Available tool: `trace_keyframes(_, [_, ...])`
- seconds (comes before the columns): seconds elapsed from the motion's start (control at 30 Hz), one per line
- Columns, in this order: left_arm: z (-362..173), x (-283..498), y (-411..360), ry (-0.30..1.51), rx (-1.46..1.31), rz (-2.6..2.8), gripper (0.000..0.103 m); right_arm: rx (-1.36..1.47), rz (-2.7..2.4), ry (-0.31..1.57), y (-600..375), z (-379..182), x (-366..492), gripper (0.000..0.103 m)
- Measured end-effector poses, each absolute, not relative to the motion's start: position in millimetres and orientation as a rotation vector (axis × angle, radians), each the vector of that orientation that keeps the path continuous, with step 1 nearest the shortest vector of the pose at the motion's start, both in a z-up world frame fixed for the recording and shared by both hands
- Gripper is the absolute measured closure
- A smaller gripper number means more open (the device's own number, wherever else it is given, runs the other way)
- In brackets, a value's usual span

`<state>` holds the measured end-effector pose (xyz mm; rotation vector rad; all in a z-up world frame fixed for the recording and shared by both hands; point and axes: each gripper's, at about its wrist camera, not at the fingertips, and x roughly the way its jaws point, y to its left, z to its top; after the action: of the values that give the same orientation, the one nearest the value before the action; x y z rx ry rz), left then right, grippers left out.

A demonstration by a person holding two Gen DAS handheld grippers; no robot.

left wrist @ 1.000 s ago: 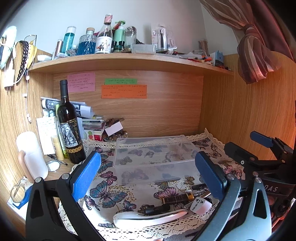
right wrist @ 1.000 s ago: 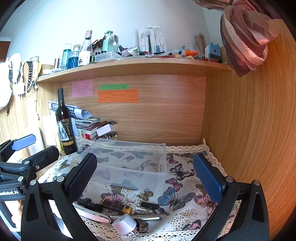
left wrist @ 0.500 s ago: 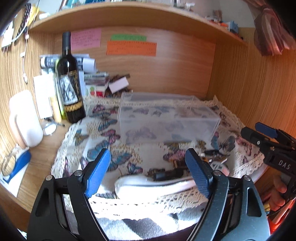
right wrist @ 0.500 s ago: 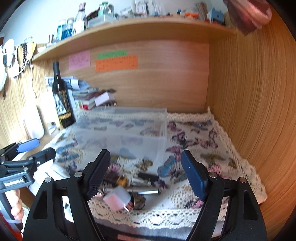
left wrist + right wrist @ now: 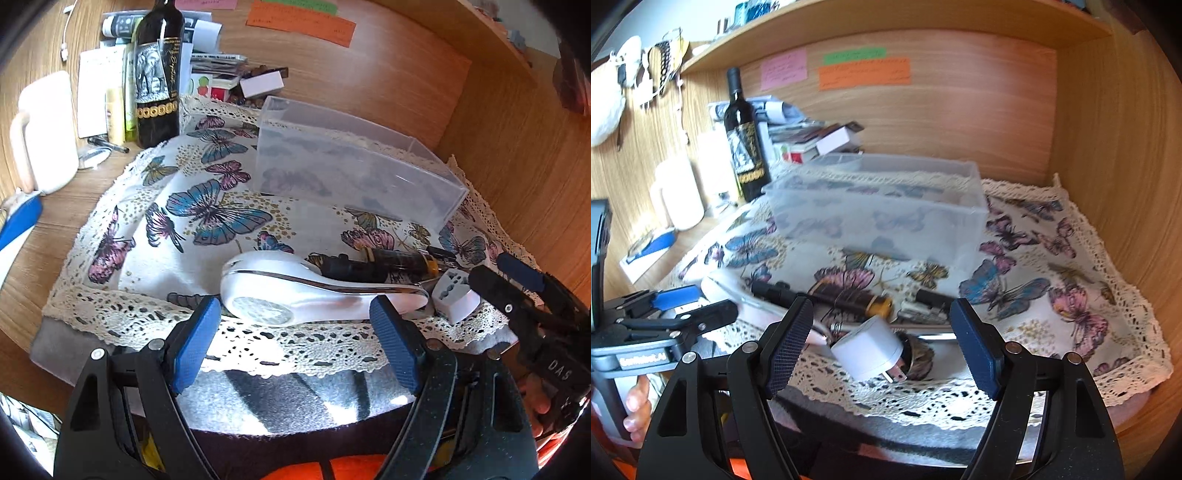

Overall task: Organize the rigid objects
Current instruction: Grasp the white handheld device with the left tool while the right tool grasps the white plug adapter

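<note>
You are at the approach step: your left gripper (image 5: 295, 339) and right gripper (image 5: 881, 343) hang spread and empty. Next, close on the white handheld device (image 5: 295, 291) just ahead of the left, or the white plug adapter (image 5: 868, 347) between the right's fingers.

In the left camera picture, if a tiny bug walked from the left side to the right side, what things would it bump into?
White mug → wine bottle → clear plastic box → white plug adapter → the other tongs.

wine bottle (image 5: 158, 70) neck cut off, plastic bin (image 5: 882, 206) motion-blurred
</note>
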<state>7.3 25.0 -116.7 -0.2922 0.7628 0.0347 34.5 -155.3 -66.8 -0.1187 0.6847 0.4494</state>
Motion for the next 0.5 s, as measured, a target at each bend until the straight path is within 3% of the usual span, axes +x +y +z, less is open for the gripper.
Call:
trace_keyframes(0.3, [-116.5, 35.8, 15.3, 0.751, -0.33, 0.02, 0.022, -0.133, 0.493, 0.758, -154.7, -83.6, 43.7, 0.051])
trace_keyframes(0.43, [-123.0, 52.4, 16.5, 0.772, -0.344, 0.009, 0.042, -0.143, 0.511, 0.764, -153.6, -88.5, 45.0, 0.052])
trace_keyframes(0.5, [-129.8, 60.7, 17.3, 0.797, -0.36, -0.024, 0.046, -0.152, 0.515, 0.758, -152.8, -89.0, 44.2, 0.052])
